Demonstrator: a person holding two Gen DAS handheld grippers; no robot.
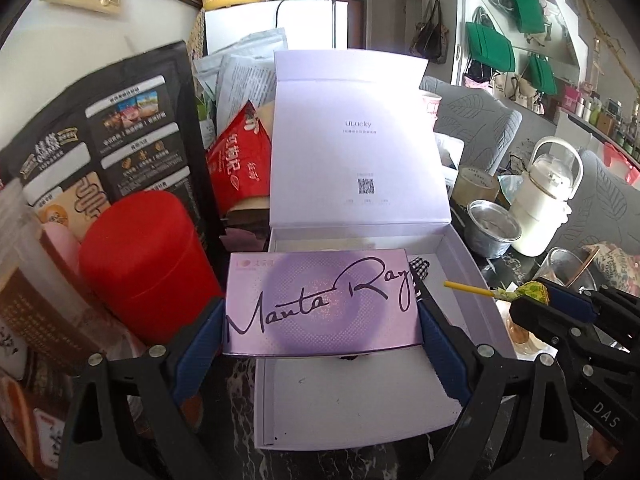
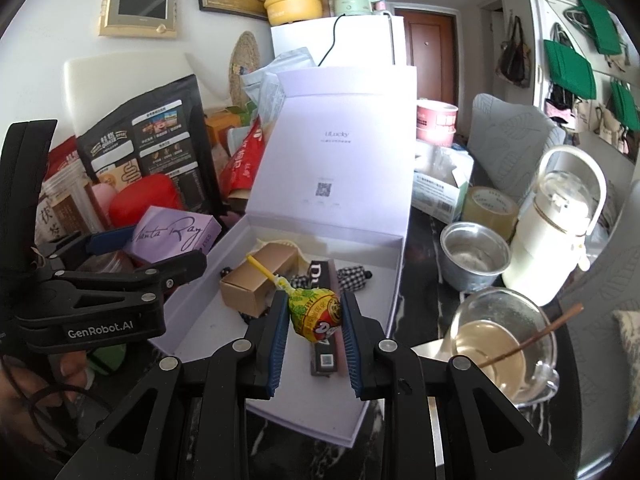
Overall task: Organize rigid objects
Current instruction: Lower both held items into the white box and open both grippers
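A white gift box [image 1: 486, 304] [image 2: 200, 320] stands open with its lid upright. My left gripper [image 1: 320, 312] [image 2: 148, 252] is shut on a purple "Manta Ray" box [image 1: 320, 304] [image 2: 176, 238] and holds it over the gift box's left side. My right gripper [image 2: 314, 316] [image 1: 532, 304] is shut on a lollipop [image 2: 316, 314] [image 1: 524, 294] with a yellow stick, held above the gift box. Inside lie a brown carton [image 2: 256, 280], a dark bar [image 2: 326, 344] and a checked cloth item [image 2: 352, 276].
A red tin [image 1: 144, 264], a black pouch [image 1: 108, 128] and a red packet [image 1: 240, 156] crowd the left. A metal cup [image 2: 474, 254], a white kettle [image 2: 560, 232], a tape roll [image 2: 490, 206] and a glass mug [image 2: 504, 344] with a stick stand to the right.
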